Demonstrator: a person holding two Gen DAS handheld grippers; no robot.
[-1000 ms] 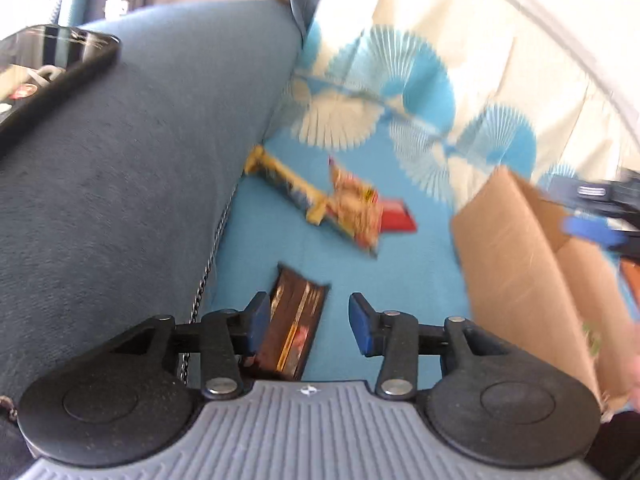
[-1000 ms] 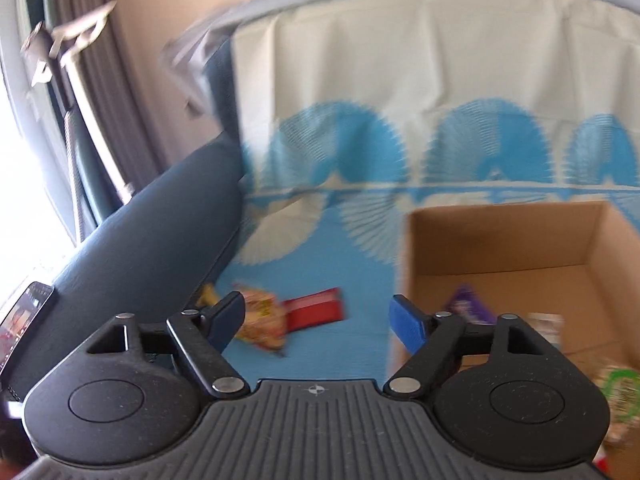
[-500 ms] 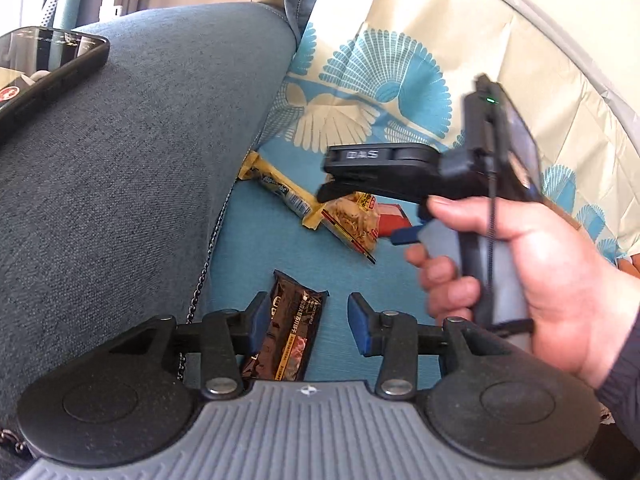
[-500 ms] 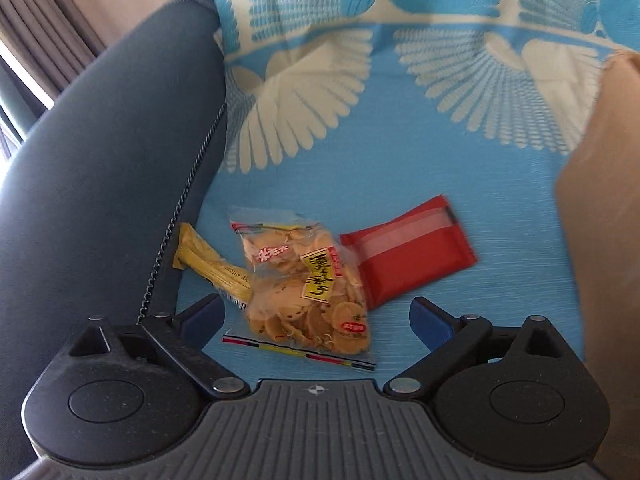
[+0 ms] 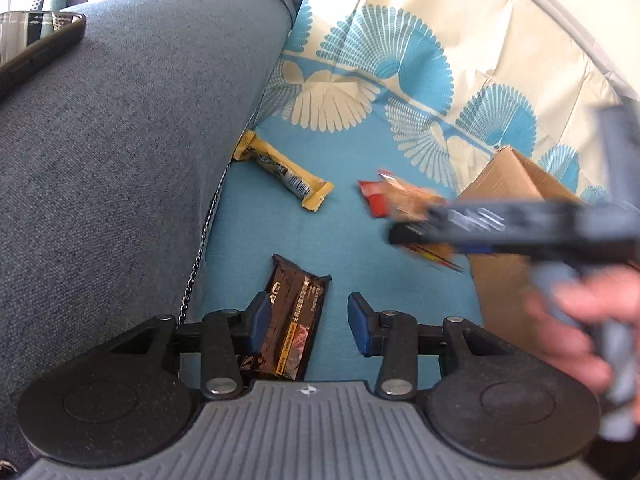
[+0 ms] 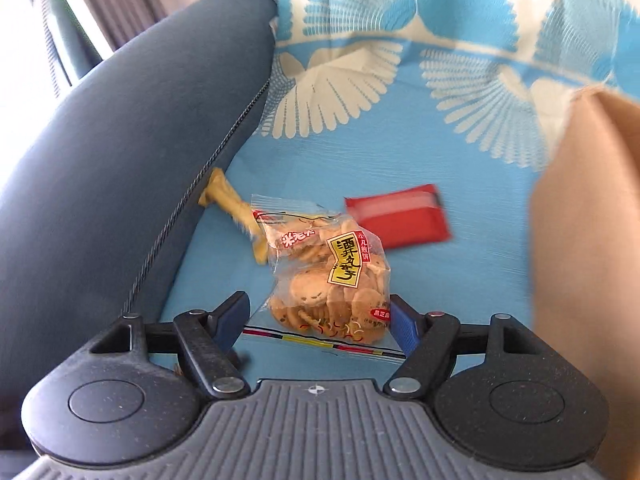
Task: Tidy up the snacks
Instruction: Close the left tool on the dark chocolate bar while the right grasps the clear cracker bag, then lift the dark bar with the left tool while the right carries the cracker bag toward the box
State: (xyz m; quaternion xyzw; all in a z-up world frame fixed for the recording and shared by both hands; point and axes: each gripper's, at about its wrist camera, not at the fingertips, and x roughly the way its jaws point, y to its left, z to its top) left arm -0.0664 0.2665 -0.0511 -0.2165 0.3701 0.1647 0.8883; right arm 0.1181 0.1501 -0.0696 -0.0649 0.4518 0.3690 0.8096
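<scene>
So the right gripper (image 6: 320, 320) has its jaws around the clear bag of little round crackers (image 6: 330, 276), and they've just been closing in. The right pad looks like it's touching the bag's edge at 3 o'clock, while the left pad still has a gap, so not a real pinch as far as I can see. The bag sits on the blue patterned cloth (image 6: 460, 152). A red packet (image 6: 400, 218) lies just beside it at about 1 o'clock, and a yellow bar (image 6: 230, 204) pokes out from under it at 10 o'clock, up against the grey sofa arm (image 6: 120, 152). The cardboard box (image 6: 584, 216) is over at 3 o'clock.

The left gripper (image 5: 306, 322) is spread partway, with a dark brown bar (image 5: 294, 328) lying between the pads. The left pad is right at the wrapper's edge and the right pad is clear of it. From that view, the hand (image 5: 576, 320) holding the other gripper is blurred at 3 o'clock. There's a phone (image 5: 36, 44) on the sofa arm at 10 o'clock.
</scene>
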